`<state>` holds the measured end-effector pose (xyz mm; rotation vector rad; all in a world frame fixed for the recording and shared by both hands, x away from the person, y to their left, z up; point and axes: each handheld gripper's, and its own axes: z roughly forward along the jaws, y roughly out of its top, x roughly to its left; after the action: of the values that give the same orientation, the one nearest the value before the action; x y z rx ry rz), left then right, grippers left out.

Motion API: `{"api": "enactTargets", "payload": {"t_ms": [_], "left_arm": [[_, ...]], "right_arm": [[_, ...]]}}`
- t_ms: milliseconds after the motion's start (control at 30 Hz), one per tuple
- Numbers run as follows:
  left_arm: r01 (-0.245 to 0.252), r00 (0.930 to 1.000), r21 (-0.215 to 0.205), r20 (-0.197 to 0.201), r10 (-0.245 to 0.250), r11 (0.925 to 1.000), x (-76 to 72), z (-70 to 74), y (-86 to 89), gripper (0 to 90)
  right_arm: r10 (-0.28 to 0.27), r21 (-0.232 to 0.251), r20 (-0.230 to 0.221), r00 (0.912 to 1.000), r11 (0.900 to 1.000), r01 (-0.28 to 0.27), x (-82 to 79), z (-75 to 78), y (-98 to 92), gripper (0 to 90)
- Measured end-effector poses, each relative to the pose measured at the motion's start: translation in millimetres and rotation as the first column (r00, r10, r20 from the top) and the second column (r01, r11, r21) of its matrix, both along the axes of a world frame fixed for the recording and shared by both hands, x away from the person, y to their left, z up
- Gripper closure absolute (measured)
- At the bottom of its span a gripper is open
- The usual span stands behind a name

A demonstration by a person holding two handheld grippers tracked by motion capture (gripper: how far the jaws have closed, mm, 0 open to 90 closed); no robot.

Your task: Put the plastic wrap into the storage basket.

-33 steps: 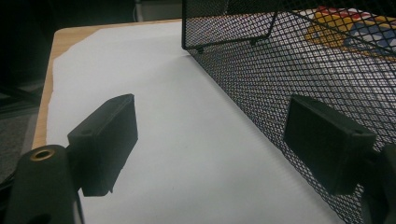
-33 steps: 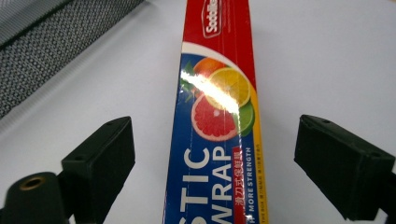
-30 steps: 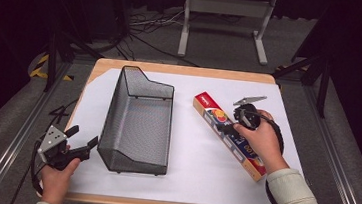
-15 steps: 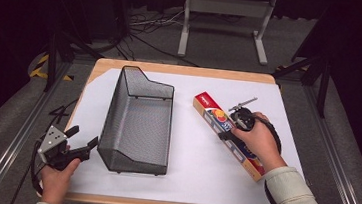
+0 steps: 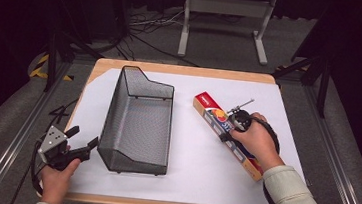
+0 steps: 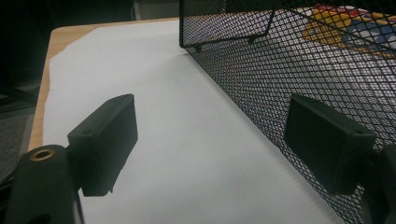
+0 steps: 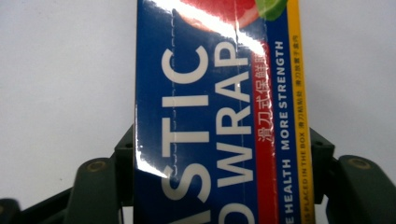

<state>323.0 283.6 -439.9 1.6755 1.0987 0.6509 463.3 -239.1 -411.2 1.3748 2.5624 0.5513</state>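
A long plastic wrap box (image 5: 213,115), blue with a red end, lies slantwise on the white paper at the right. My right gripper (image 5: 229,129) reaches down across its middle. In the right gripper view the box (image 7: 210,116) sits between both black fingers (image 7: 123,154), which press on its long sides; the jaws have just been closing on it. At the table's front left corner my left gripper (image 5: 82,140) rests open, and between its jaws (image 6: 210,149) there is nothing but paper. It points along the outside wall of the mesh basket (image 6: 280,70).
The black wire-mesh basket (image 5: 113,110) stands left of centre with nothing in it. White paper (image 5: 192,168) covers the wooden table. A grey metal stand (image 5: 225,16) and cables lie on the floor beyond the far edge.
The right gripper's jaws have come together onto the box's sides, and the hand shifted slightly over it. The left hand and gripper have stayed put.
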Motion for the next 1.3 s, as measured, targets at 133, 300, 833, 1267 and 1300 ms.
{"api": "enactTargets", "payload": {"t_ms": [133, 300, 833, 1267, 1300], "left_arm": [[-0.001, 1.0, 0.001, 0.0, 0.001, 1.0, 0.2, -0.1, 0.2, 18.4], [-0.001, 1.0, 0.002, -0.003, 0.001, 1.0, 0.7, -0.5, 0.6, 18.4], [-0.004, 1.0, -0.001, 0.001, 0.004, 1.0, 0.1, -0.2, 0.4, 18.5], [-0.005, 0.9999, -0.003, 0.011, 0.005, 1.0, 0.1, 0.5, -0.2, 18.0], [-0.003, 1.0, -0.001, 0.008, 0.003, 1.0, 0.1, 0.6, -0.2, 17.9]], "right_arm": [[0.001, -0.014, 0.015, 0.9999, 1.0, -0.001, -1.3, 2.0, 1.0, 39.9], [-0.026, 0.025, -0.004, 0.9996, 0.999, 0.026, -2.4, 5.7, -0.1, 40.2], [-0.075, 0.079, 0.009, 0.9971, 0.994, 0.074, -12.9, 49.9, 3.8, 40.1], [-0.096, 0.115, 0.03, 0.9949, 0.989, 0.092, -22.8, 81.7, 7.5, 40.0], [-0.099, 0.116, 0.03, 0.9946, 0.989, 0.095, -23.6, 84.0, 7.8, 40.0]]}}
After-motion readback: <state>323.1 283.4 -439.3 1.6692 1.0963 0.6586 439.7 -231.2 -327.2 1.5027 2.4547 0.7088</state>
